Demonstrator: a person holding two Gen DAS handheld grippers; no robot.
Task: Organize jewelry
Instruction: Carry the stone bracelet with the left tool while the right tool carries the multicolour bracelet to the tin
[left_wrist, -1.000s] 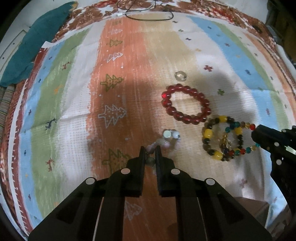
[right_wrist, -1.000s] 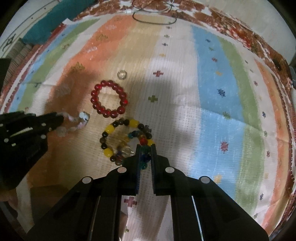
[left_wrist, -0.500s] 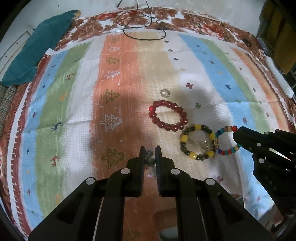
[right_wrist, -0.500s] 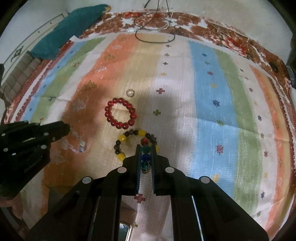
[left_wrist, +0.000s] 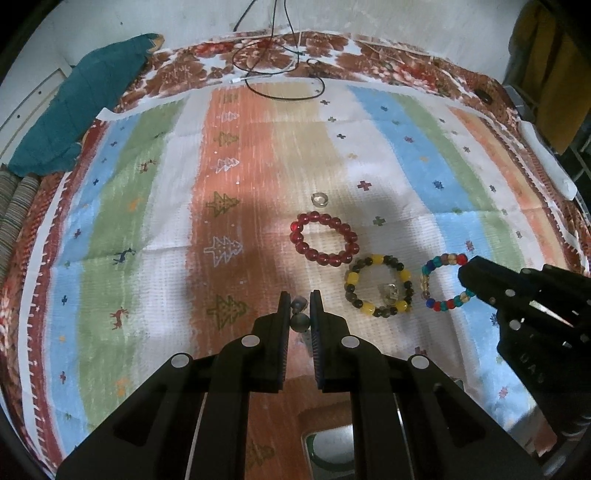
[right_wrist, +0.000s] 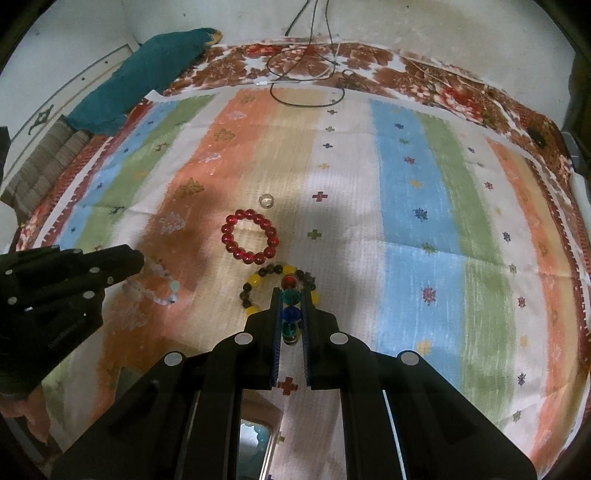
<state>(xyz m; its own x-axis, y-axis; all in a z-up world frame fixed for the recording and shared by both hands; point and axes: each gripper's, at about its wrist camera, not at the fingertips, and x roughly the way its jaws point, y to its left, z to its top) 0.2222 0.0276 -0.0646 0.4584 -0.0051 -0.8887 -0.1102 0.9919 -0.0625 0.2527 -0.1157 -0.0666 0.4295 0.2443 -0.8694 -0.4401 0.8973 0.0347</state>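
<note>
Beads of a pale bracelet (right_wrist: 153, 286) are pinched between the fingers of the left gripper (left_wrist: 300, 314), the strand hanging above the striped cloth (left_wrist: 406, 155). A multicoloured bracelet (left_wrist: 445, 282) is clamped by the right gripper (right_wrist: 290, 314), lifted beside a yellow-and-dark bracelet (left_wrist: 378, 286) lying flat on the cloth. Just beyond that one a red bracelet (left_wrist: 324, 238) is laid, with a small clear ring (left_wrist: 320, 199) close behind it.

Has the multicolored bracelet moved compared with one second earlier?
Yes. The multicolored bracelet, held by the right gripper, has moved right, off the yellow-and-dark bracelet it overlapped, and now hangs beside it.
</note>
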